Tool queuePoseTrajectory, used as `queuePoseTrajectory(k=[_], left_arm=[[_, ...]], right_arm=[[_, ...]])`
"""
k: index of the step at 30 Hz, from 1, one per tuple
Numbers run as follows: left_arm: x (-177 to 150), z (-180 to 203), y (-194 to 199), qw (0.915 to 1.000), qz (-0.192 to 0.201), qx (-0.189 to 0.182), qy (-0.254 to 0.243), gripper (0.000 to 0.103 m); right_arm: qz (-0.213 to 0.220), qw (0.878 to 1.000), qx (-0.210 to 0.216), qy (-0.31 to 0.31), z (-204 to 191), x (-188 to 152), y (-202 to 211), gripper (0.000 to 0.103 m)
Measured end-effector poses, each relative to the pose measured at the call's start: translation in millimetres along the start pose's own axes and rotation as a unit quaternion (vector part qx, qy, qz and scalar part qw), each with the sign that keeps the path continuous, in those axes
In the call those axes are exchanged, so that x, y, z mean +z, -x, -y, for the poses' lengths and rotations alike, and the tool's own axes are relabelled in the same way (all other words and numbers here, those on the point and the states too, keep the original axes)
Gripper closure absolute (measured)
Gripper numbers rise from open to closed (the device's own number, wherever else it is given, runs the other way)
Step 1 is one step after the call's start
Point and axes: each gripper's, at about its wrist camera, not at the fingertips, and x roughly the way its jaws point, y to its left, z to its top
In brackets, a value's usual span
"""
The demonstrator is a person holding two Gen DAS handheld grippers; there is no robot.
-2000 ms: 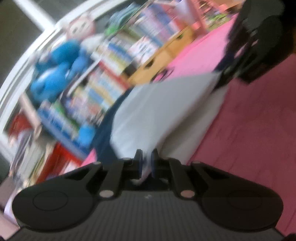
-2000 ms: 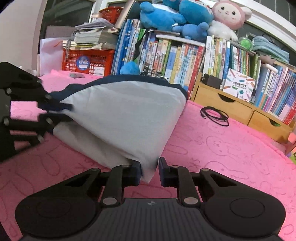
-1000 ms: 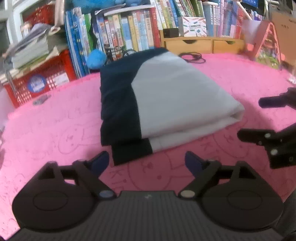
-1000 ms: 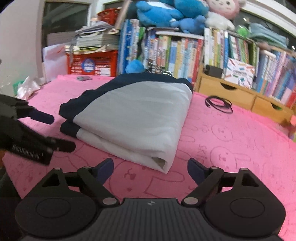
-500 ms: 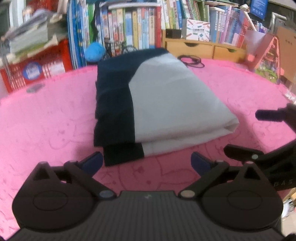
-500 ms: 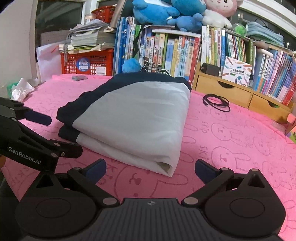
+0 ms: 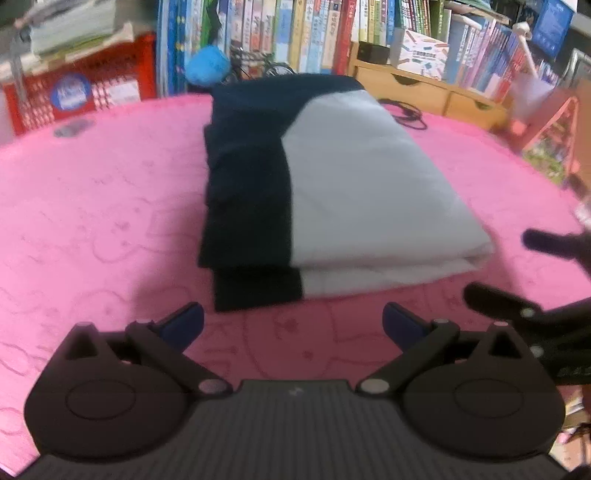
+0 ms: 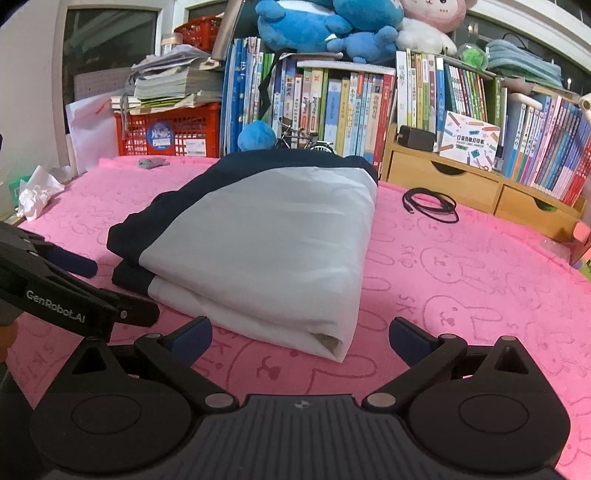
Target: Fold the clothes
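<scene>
Folded garment [image 7: 332, 192] just beyond left tongs [image 7: 291, 325] and right tongs [image 8: 299, 338], both wide apart, empty.

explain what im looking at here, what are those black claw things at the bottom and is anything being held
Those black claws are hand-held grippers, one in each of a person's hands, with a camera on each looking forward along its two fingers. One picture comes from the left gripper, the other from the right gripper. Each view also catches the other gripper at its edge. On the pink blanket lies a folded garment, grey and dark navy, with a coiled black cable behind it. Bookshelves and plush toys stand at the back. Nothing is held: both grippers' jaws stand wide open, just short of the garment.
</scene>
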Motion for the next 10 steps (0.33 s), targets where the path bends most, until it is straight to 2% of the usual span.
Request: queuePoseTrajectory(k=[2,6,10], left_arm=[[0.2,-0.7,-2.2,1.0,-0.005,0.0,0.002,0.0],[-0.7,-0.2,-1.7,0.9997,0.004,0.024,-0.003,0.0],[1.1,-0.5,0.0,0.9995,0.013,0.029,-0.003,0.0]], right_arm=[[-0.003,1.0,0.0,0.0,-1.2,-0.7,-0.8,0.0],[-0.004,1.0,-0.001,0.002,-2.9,-0.7,-1.4,0.0],[-0.002,1.0,0.0,0.0,-2.8,0.0,-1.0,0.0]])
